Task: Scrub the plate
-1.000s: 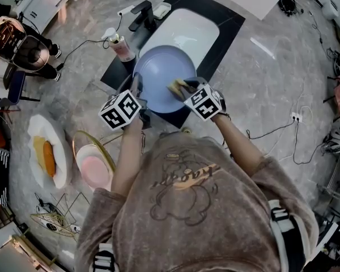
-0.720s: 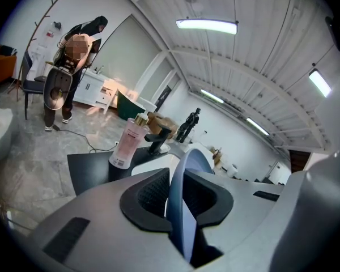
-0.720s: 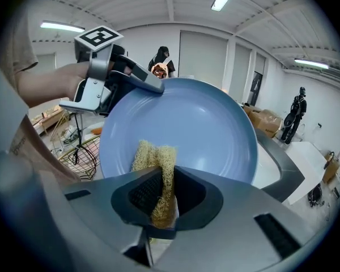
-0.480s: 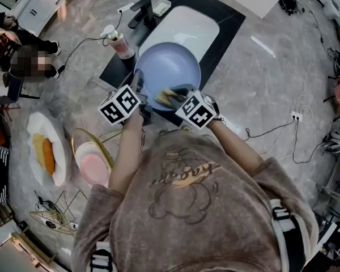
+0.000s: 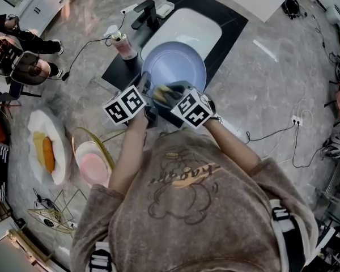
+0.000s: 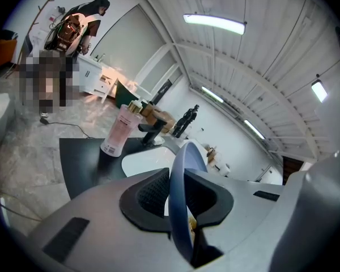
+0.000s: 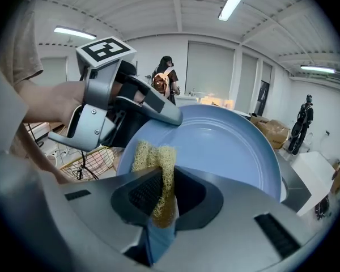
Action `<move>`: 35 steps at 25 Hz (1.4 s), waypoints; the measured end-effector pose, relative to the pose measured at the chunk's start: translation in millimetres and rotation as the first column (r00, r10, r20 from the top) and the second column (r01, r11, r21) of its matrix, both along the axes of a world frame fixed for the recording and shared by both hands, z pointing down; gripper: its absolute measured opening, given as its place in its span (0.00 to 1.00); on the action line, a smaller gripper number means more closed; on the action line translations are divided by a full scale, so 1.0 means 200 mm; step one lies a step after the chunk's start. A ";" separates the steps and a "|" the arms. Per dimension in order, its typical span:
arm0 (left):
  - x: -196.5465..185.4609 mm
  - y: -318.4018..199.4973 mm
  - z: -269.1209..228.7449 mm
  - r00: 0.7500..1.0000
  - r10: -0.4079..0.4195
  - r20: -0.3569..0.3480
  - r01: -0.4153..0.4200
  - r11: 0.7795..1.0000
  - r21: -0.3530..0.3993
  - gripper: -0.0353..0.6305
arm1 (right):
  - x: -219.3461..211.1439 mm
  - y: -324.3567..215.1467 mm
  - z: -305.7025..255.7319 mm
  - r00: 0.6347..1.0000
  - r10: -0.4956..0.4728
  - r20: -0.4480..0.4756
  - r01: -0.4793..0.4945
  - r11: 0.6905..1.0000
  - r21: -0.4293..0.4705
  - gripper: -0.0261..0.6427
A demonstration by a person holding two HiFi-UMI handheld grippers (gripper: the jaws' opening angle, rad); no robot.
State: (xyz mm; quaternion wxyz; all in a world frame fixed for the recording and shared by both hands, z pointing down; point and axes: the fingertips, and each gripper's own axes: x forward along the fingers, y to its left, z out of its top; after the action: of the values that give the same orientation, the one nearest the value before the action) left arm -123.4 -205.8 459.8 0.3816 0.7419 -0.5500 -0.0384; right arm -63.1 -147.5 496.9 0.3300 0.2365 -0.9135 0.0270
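Clamping the edge of the blue plate [image 5: 178, 64], the left tongs [image 6: 178, 194] hold it over the sink [image 5: 184, 28] while the right tongs [image 7: 161, 194] pinch a yellow sponge [image 7: 150, 156] against it.

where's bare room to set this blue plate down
The white sink basin beyond the blue plate is bare, as is the grey marble surface right of the black counter. Left is crowded: pink bottle, faucet, white dish, pink plate in its rack.
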 end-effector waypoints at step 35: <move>0.17 0.08 0.06 0.986 0.080 -0.145 -0.088 0.995 -0.048 0.15 | 0.26 -0.54 -0.13 0.975 0.217 -0.047 -0.209 0.969 0.133 0.12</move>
State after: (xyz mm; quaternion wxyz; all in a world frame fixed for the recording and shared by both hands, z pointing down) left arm -89.7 -190.5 471.8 0.4412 0.7492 -0.4903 -0.0607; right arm -11.7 -255.8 471.7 0.3373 0.3546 -0.8720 -0.0031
